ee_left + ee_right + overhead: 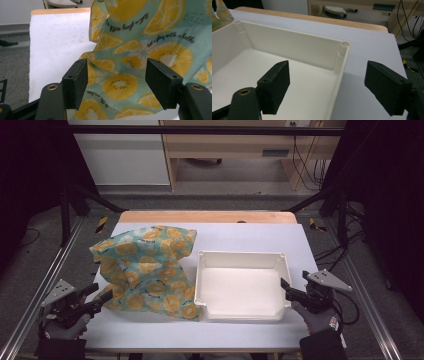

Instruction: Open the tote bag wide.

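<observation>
The lemon-print cloth runs off the left gripper view at twelve and three o'clock, its script lettering too small to read. In the right gripper view, the white bin is cut at nine and six o'clock.

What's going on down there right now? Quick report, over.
Both grippers open, left, right. Left jaws at the lemon-print cloth, not pinching it. Right jaws straddle the white bin's wall. Nothing in the way.

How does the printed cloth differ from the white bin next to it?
The cloth is soft, crumpled and heaped, teal with yellow citrus slices; the bin is stiff, plain white and box-shaped. The cloth rises in a peak, while the bin sits flat and open-topped. Both rest on the white table, touching each other.
</observation>
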`<state>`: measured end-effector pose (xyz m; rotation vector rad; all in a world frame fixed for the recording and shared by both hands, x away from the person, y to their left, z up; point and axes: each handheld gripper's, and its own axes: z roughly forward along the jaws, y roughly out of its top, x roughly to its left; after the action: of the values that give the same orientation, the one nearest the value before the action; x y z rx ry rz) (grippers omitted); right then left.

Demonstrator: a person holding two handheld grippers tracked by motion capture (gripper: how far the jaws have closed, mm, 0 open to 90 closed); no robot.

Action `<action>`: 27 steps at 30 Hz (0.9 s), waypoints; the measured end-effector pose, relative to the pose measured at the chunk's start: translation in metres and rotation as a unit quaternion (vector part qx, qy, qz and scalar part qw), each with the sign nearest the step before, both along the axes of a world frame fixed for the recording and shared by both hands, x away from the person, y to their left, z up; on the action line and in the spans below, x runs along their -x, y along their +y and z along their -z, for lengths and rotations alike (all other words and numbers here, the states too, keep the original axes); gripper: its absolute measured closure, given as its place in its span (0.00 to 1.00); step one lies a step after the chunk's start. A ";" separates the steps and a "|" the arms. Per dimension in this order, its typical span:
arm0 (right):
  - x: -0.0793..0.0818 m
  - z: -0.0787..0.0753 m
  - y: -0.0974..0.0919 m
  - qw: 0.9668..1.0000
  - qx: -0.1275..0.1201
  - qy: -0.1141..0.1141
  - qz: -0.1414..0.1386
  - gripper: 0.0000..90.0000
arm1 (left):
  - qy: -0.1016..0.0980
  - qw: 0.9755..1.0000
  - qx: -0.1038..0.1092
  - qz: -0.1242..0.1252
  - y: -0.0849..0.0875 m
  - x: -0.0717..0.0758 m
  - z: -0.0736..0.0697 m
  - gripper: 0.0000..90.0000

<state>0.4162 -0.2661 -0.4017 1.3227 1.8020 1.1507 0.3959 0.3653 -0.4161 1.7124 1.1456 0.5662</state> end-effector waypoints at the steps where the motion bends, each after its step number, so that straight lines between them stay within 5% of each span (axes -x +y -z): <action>1: 0.001 -0.001 0.002 1.000 -0.001 -0.002 -0.003 0.24 | -0.001 1.000 0.001 -0.001 -0.001 0.001 -0.001 0.38; 8: 0.004 -0.008 0.020 0.999 -0.021 -0.008 -0.030 0.29 | -0.012 1.000 0.006 0.011 -0.005 0.005 -0.008 0.38; 27: 0.011 -0.020 0.079 0.995 -0.023 -0.026 -0.095 0.37 | -0.038 0.999 0.020 0.018 -0.013 0.010 -0.029 0.39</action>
<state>0.4055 -0.1869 -0.3819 1.1554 1.9050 1.3225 0.3856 0.3524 -0.3871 1.6611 1.0637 0.5769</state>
